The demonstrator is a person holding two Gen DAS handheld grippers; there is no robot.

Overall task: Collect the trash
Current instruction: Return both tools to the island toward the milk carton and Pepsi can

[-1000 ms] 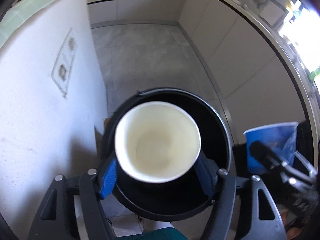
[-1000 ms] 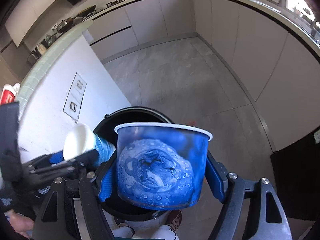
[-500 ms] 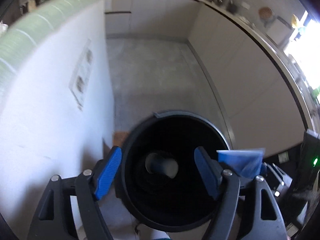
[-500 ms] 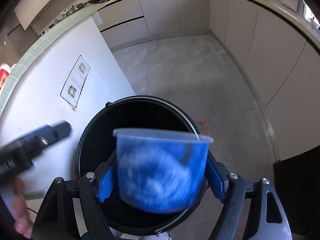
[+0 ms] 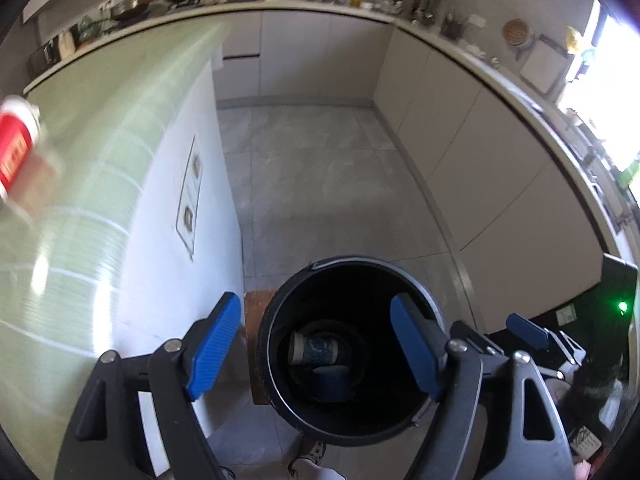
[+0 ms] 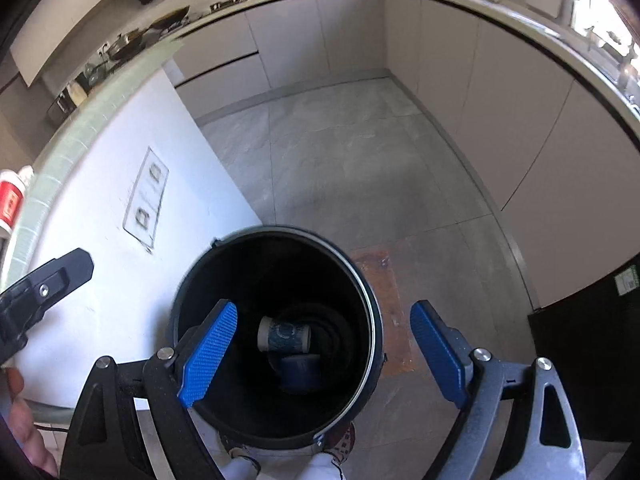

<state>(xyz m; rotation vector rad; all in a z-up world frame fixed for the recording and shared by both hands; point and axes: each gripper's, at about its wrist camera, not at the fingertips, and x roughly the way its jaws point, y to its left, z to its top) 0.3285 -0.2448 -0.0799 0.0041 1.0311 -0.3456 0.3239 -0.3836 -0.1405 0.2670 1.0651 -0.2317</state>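
Note:
A black round bin (image 5: 348, 261) (image 6: 280, 233) stands on the floor beside the white island. At its bottom a paper cup (image 5: 316, 354) (image 6: 284, 339) lies on its side, with a blue cup (image 5: 333, 378) (image 6: 300, 370) next to it. My left gripper (image 5: 314, 344) hangs open above the bin with nothing between its blue pads. My right gripper (image 6: 323, 354) is also above the bin; its jaws are opening and nothing is between them. Each gripper shows at the edge of the other's view: the right gripper (image 5: 528, 332) and the left gripper (image 6: 48, 280).
The island's white side wall (image 5: 188, 196) with two sockets rises left of the bin, topped by a green tiled counter (image 5: 100, 160) bearing a red can (image 5: 16, 152) (image 6: 10, 200). Grey floor (image 6: 360, 152) runs to white cabinets. A person's hand (image 6: 20, 440) and shoes (image 6: 240, 464) are below.
The paper cup dropped out of the left gripper and the blue cup out of the right; both lie in the bin. Both grippers' jaws widened and the left gripper rose.

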